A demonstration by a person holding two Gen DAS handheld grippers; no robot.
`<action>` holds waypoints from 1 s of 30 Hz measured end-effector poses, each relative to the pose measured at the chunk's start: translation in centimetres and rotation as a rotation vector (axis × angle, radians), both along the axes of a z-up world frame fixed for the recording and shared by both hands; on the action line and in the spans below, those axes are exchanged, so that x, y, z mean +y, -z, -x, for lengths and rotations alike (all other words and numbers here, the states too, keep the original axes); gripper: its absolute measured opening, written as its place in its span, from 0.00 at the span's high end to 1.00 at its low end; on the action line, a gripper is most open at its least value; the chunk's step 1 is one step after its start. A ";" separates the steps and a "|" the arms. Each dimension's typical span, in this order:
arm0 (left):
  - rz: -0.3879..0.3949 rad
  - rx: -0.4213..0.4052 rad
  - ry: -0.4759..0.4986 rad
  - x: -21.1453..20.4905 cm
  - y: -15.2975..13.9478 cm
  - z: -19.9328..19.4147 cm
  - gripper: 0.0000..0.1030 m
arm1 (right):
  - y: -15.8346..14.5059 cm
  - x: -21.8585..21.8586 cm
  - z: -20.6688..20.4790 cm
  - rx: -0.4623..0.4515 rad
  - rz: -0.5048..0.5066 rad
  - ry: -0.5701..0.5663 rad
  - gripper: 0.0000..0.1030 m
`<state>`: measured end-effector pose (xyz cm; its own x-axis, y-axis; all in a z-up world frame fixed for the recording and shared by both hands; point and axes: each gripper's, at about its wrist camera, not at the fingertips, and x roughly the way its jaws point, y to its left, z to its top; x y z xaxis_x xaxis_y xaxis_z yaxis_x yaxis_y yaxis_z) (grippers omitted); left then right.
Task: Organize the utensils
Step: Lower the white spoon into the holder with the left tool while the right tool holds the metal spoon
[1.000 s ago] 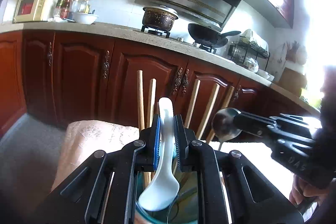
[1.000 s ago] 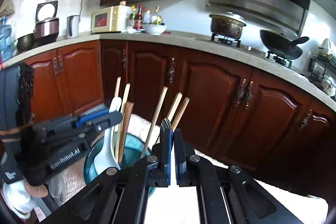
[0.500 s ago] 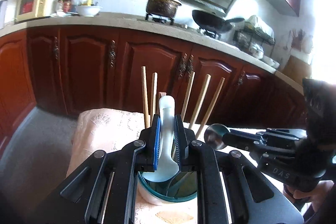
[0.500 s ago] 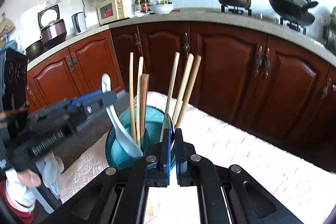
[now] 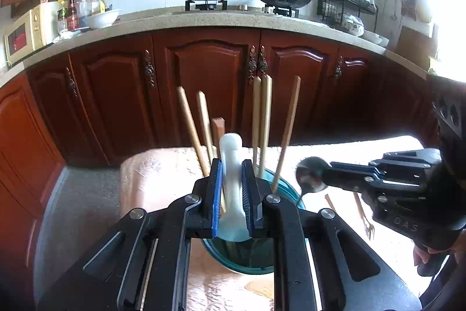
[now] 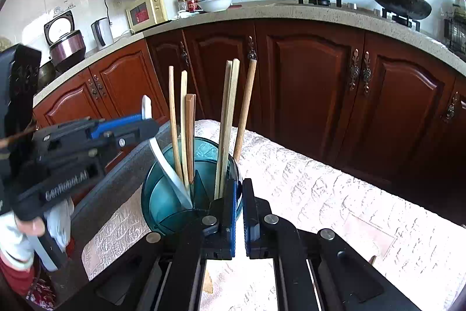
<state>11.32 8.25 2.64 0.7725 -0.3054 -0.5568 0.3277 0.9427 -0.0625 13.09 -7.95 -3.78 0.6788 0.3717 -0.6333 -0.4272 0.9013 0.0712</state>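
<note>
A round teal utensil holder (image 6: 163,203) with inner dividers stands on the lace-covered table and holds several wooden chopsticks (image 6: 225,124). My left gripper (image 5: 231,191) is shut on a white ceramic spoon (image 5: 231,179), whose bowl end sits inside the holder (image 5: 256,258). The white spoon (image 6: 167,165) leans in the holder's left part. My right gripper (image 5: 327,169) is shut on a metal spoon (image 5: 310,174) beside the holder's right rim. In the right wrist view the metal spoon is hidden between the nearly closed pads (image 6: 231,212).
A lace tablecloth (image 6: 335,194) covers the table. A wooden fork (image 5: 364,214) and a chopstick lie on the cloth right of the holder. Red-brown kitchen cabinets (image 5: 204,83) stand behind, with a pot and wok on the counter.
Both grippers have tilted down toward the holder. The white spoon has gone lower into the holder. The metal spoon has come down to the holder's right rim.
</note>
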 end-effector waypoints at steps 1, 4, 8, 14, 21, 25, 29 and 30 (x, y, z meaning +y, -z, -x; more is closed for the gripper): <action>0.002 -0.004 0.007 -0.1 0.2 -0.1 0.89 | 0.1 0.0 -0.3 0.007 -0.001 -0.001 0.97; 0.011 -0.003 0.046 -0.1 0.2 -0.5 0.89 | 0.4 0.1 -0.4 0.021 0.005 -0.004 0.97; 0.048 0.053 0.085 1.0 0.1 -2.0 0.89 | 0.8 0.0 -0.9 0.049 0.000 -0.026 0.96; 0.043 0.083 0.246 1.8 -0.5 -2.1 0.89 | 0.9 -0.4 -1.3 0.065 -0.021 -0.018 0.96; 0.001 0.123 0.323 2.9 -1.5 -3.4 0.88 | 0.9 -0.5 -1.4 0.071 -0.012 -0.019 0.96; -0.029 0.128 0.360 2.1 -1.5 -3.2 0.88 | 1.1 0.0 -1.7 0.078 -0.013 -0.023 0.96; -0.031 0.142 0.373 1.1 -0.6 -3.7 0.89 | 1.3 0.3 -1.9 0.076 -0.015 -0.030 0.96; -0.030 0.148 0.370 0.7 -0.3 -4.0 0.89 | 1.2 0.4 -1.9 0.078 -0.016 -0.033 0.96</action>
